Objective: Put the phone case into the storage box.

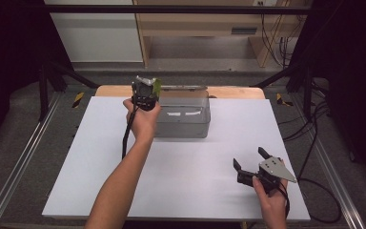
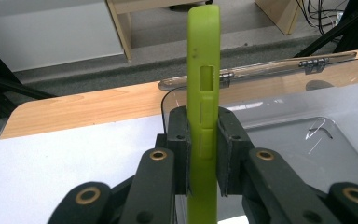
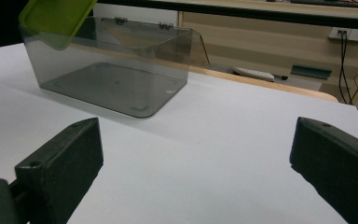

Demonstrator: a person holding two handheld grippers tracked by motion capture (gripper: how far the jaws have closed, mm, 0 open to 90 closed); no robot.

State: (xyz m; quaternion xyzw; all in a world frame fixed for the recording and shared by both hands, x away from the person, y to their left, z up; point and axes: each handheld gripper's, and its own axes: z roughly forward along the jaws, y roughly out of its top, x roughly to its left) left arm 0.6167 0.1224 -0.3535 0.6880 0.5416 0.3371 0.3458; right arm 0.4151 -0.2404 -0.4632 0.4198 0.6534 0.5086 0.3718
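white tabletop (image 1: 181, 167), and the left gripper (image 2: 200, 154) pinches a lime-green rubbery phone case (image 2: 203, 70) edge-up above the clear smoky plastic box (image 3: 107, 74); best lowered straight between its walls. the right gripper (image 1: 252, 160) waits spread wide, nearer the person.

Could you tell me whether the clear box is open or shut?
Open: the clear box's hinged lid is swung back, and its inside is empty.
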